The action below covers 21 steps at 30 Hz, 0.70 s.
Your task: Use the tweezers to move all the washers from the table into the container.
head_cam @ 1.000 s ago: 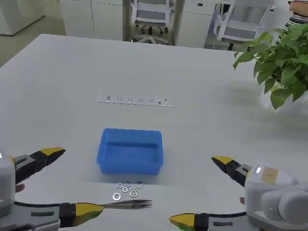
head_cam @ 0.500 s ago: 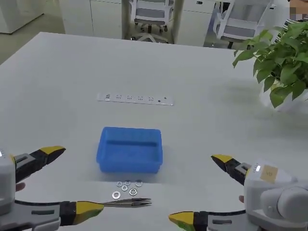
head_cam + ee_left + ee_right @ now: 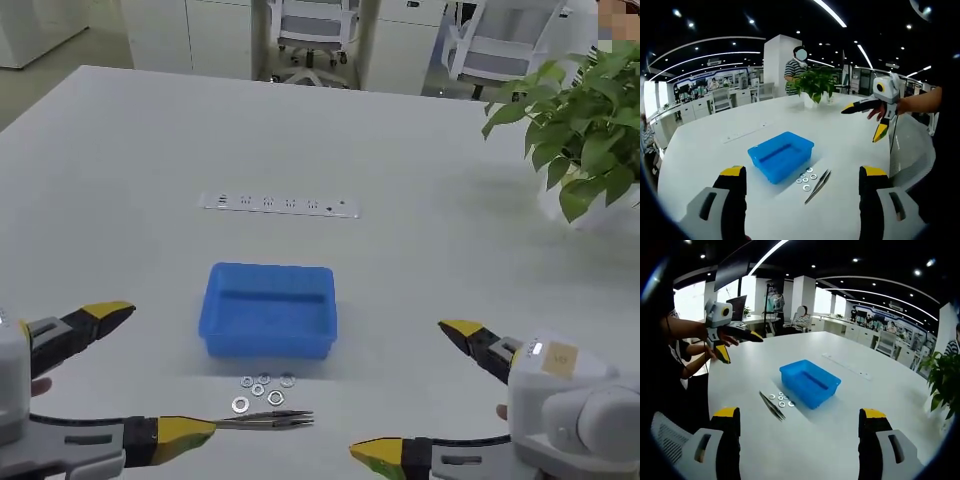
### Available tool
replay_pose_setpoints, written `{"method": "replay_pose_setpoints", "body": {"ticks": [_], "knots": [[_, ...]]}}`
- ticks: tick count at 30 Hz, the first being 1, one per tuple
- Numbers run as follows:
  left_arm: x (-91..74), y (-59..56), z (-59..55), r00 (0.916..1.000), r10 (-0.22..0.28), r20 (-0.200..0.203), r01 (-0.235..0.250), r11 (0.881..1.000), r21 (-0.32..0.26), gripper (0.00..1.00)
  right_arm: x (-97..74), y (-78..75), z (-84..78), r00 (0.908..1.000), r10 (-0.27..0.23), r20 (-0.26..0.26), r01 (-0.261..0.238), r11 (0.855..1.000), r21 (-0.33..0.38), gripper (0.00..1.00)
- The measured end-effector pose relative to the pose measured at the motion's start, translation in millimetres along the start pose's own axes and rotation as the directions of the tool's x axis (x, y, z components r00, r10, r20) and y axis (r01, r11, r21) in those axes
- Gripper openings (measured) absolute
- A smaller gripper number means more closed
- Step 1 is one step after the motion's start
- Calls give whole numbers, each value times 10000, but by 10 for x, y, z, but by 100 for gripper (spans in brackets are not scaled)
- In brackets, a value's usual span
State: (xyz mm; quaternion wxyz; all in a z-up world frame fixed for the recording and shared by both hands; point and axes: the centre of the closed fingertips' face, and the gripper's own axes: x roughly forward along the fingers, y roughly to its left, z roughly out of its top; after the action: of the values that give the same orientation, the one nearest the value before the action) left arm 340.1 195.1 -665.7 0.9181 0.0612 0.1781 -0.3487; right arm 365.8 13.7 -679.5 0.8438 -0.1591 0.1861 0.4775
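My left gripper (image 3: 150, 372), right gripper (image 3: 412, 392): both spread wide, empty. Slim metal tweezers (image 3: 268, 421) flat on white table (image 3: 420, 240), just beside small silver ring washers (image 3: 262, 390), near blue rectangular plastic container (image 3: 268, 310). Risk: thick jaw tips skid off thin tweezers, scatter washers.

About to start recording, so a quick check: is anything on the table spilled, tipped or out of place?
Nothing stands out. The container sits upright, the washers lie in a tight cluster in front of it, and the tweezers lie flat beside them.
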Motion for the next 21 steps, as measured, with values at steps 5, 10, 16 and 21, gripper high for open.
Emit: {"method": "replay_pose_setpoints", "body": {"ticks": [5, 10, 16, 21], "knots": [[-1, -4, 7, 10000, 0, 20, 0, 10000, -5, 99, 1, 6, 5, 10000, 2, 26, -2, 10000, 3, 100], [0, -8, 11, 10000, -15, 29, 15, 10000, -2, 99, 0, 10, 3, 10000, 12, 24, -12, 10000, 13, 100], [3, -13, 21, 10000, -42, 53, 42, 10000, 16, 99, -5, 4, 5, 10000, -2, 42, 2, 10000, 14, 100], [8, -13, 23, 10000, -54, 74, 54, 10000, -6, 99, -2, 5, 12, 10000, -6, 66, 6, 10000, 31, 100]]}}
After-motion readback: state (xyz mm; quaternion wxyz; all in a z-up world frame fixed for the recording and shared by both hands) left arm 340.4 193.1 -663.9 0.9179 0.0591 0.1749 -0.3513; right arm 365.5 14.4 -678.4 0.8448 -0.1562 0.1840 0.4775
